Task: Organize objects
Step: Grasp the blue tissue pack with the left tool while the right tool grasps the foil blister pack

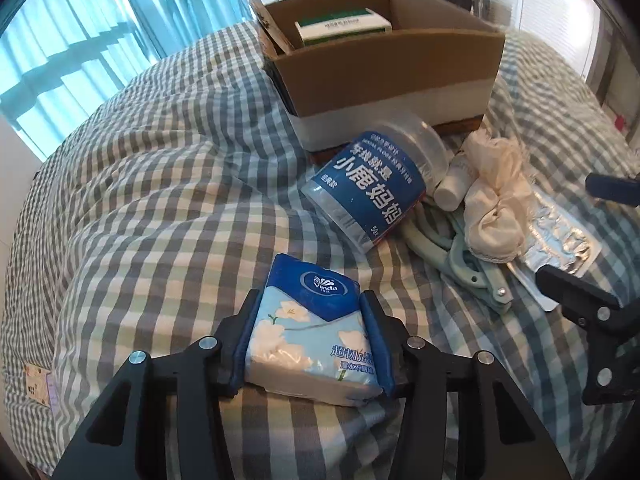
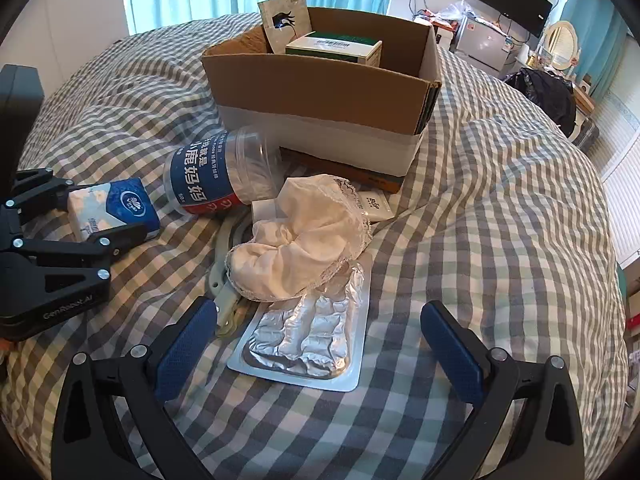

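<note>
— Between the left gripper's point(image 1: 308, 336) blue pads: the tissue pack point(image 1: 310, 332), pinched on both long sides, lying on the checked bedcover point(image 1: 160, 200). Not lifted yet, by the look of it.

— And the right gripper point(image 2: 320, 356)?

— Spread wide, holding nothing, hanging over the near end of the foil blister sheet point(image 2: 308, 340) without touching it.

— Beyond those?

— Cream cloth bundle point(image 2: 304, 236) draped over the far end of the foil; pale green clip or hanger point(image 1: 460, 264) partly under it; small white tube point(image 1: 452, 188) beside it; clear tub with blue label point(image 1: 372, 188) tipped on its side, just before the cardboard box point(image 1: 400, 68).

— Inside the box?

— Green-and-white carton point(image 2: 336, 46) and a beige sachet point(image 2: 286, 20) standing at the wall. Rest hidden.

— So how far along?

— Early, probably. Two items boxed, at least six left on the bed. Tissue pack likely next in.
</note>
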Demonstrator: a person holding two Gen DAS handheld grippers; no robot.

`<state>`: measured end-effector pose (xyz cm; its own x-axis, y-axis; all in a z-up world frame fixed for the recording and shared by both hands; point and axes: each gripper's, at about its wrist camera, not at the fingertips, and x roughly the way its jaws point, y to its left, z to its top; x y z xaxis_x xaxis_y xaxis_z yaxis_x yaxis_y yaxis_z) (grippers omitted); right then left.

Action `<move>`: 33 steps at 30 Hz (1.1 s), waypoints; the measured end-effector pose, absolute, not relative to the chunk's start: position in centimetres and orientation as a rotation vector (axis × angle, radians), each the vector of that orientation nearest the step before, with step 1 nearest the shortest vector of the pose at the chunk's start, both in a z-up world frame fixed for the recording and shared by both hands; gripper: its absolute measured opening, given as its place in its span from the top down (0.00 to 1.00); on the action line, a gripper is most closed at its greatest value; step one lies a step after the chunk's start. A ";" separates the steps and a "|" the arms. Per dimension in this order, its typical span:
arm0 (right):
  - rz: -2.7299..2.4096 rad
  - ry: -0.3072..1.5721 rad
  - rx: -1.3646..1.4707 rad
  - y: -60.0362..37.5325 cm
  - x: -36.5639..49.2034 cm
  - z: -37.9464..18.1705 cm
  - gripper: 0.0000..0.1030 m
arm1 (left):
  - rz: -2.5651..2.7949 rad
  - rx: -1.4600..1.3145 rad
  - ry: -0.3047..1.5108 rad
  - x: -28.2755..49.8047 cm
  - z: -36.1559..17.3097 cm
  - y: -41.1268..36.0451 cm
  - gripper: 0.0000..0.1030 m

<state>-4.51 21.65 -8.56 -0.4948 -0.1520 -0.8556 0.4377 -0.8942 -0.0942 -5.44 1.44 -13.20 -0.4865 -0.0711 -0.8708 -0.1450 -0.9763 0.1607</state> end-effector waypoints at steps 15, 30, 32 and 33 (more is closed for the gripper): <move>-2.349 0.515 1.383 20.1 -4.0 -8.9 0.18 | 2.710 -1.468 0.191 -3.9 -10.2 -0.8 0.52; -2.330 0.634 1.477 19.0 -5.0 -11.6 0.30 | 2.690 -1.475 0.123 -3.8 -10.5 -1.3 0.52; -2.343 0.637 1.452 19.0 -4.7 -11.2 0.31 | 2.693 -1.473 0.120 -3.8 -10.4 -1.3 0.52; -2.346 0.631 1.438 19.0 -4.5 -10.8 0.32 | 2.696 -1.468 0.117 -3.6 -10.2 -1.4 0.52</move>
